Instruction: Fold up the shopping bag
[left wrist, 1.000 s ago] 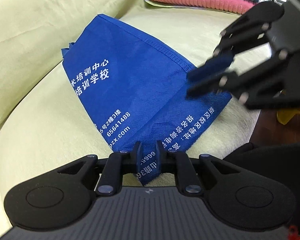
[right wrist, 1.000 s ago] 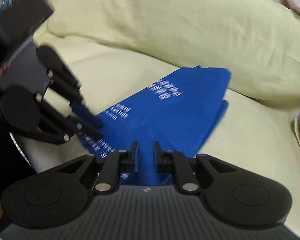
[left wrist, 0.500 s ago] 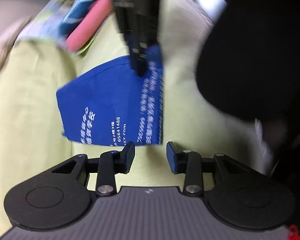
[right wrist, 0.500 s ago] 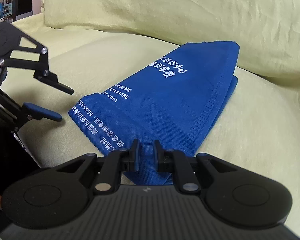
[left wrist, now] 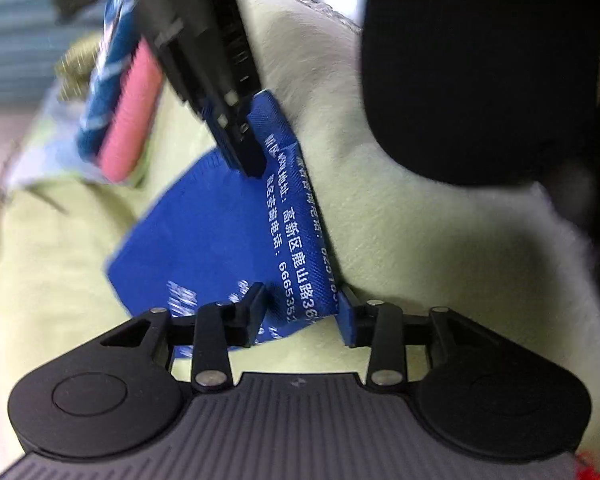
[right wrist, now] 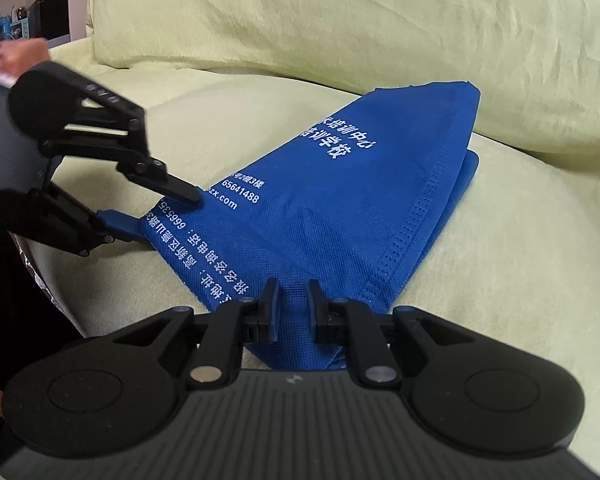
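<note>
A blue shopping bag with white print lies half folded on a yellow-green sofa seat. My right gripper is shut on the bag's near corner. My left gripper is open, one finger above and one below the bag's left corner. In the left wrist view the bag reaches between the spread fingers of my left gripper, and my right gripper pinches the far corner.
The sofa backrest cushion rises behind the bag. A pink and blue striped cloth pile lies on the sofa beyond the bag. A dark cabinet stands far left.
My left gripper let go of the bag corner, opened and swung round to the bag's other corner, which now sits between its fingers. My right gripper kept its hold.
</note>
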Tool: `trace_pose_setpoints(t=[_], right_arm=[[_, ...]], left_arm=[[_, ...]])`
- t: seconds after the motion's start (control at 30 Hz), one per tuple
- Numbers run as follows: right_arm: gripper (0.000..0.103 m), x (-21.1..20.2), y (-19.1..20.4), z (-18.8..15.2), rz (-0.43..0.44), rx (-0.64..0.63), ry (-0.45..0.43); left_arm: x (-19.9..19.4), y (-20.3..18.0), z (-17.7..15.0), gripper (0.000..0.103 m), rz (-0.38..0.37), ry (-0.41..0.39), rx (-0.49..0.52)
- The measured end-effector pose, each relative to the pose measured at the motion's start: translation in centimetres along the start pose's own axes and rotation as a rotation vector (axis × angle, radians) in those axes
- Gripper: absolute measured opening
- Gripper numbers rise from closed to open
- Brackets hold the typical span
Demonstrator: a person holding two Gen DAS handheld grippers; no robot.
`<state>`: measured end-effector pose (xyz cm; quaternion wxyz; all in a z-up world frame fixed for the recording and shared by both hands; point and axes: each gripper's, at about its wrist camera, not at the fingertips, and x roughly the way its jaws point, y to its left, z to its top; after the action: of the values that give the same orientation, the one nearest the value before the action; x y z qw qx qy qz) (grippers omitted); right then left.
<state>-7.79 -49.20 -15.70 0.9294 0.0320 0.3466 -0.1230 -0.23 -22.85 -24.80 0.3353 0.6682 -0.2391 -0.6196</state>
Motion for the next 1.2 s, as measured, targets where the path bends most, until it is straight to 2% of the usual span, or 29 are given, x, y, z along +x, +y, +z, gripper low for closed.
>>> trace_pose_setpoints(t=[0.03,0.1,0.17,0.2,0.23,0.3,0.37,0.43,0.57,0.63,0.77,0.87,0.97,1.03,1.2], right_arm=[[0.011,0.0,0.0,0.0,0.001,0.001,-0.004],[0.011,-0.1,-0.1,-0.1,0.007,-0.01,-0.018],[0.012,-0.7,0.0,-0.3,0.016,-0.078,-0.05],[0.016,-1.1,0.0,-0.4,0.022,-0.109,-0.064],[0.025,-1.8,-0.1,-0.6,0.035,-0.146,-0.077],[0.037,-3.1,-0.5,-1.0,0.063,-0.221,-0.101],[0.039,-4.3,-0.4,-1.8,0.083,-0.351,-0.113],[0.042,-4.8,0.1,-3.2,0.065,-0.522,-0.113],[0.042,-4.0,1.2,-6.0,-0.017,-0.84,-0.152],[0.04,-3.3,1.4,-6.7,-0.039,-0.928,-0.189],[0.032,-2.1,1.6,-7.3,-0.056,-1.001,-0.263],[0.024,-1.8,1.8,-7.0,-0.03,-0.951,-0.257],[0.022,-2.3,1.0,-5.2,0.037,-0.758,-0.197],[0.023,-2.5,0.1,-3.8,0.094,-0.625,-0.146],[0.023,-2.4,-3.5,-0.7,0.252,-0.293,-0.024]], left_arm=[[0.1,0.8,-0.1,0.034,-0.044,-0.004,-0.033],[0.4,2.5,-0.5,0.033,-0.126,-0.016,-0.103],[0.7,4.1,-1.0,0.033,-0.189,-0.025,-0.166],[0.8,4.7,-1.1,0.033,-0.213,-0.028,-0.184],[1.0,5.2,-1.1,0.033,-0.231,-0.03,-0.192],[1.3,5.9,-1.2,0.033,-0.26,-0.035,-0.204],[1.5,6.3,-1.3,0.033,-0.272,-0.041,-0.208],[1.6,6.5,-1.5,0.033,-0.279,-0.047,-0.221],[1.7,6.5,-1.6,0.034,-0.292,-0.064,-0.253],[1.5,6.4,-1.6,0.034,-0.3,-0.069,-0.271],[1.7,7.0,-2.3,0.035,-0.316,-0.081,-0.312],[1.4,7.2,-2.8,0.036,-0.324,-0.085,-0.348],[1.6,8.1,-2.9,0.035,-0.341,-0.079,-0.424],[1.8,8.8,-3.0,0.027,-0.348,-0.068,-0.468],[2.3,10.9,-3.7,0.02,-0.403,-0.055,-0.559]])
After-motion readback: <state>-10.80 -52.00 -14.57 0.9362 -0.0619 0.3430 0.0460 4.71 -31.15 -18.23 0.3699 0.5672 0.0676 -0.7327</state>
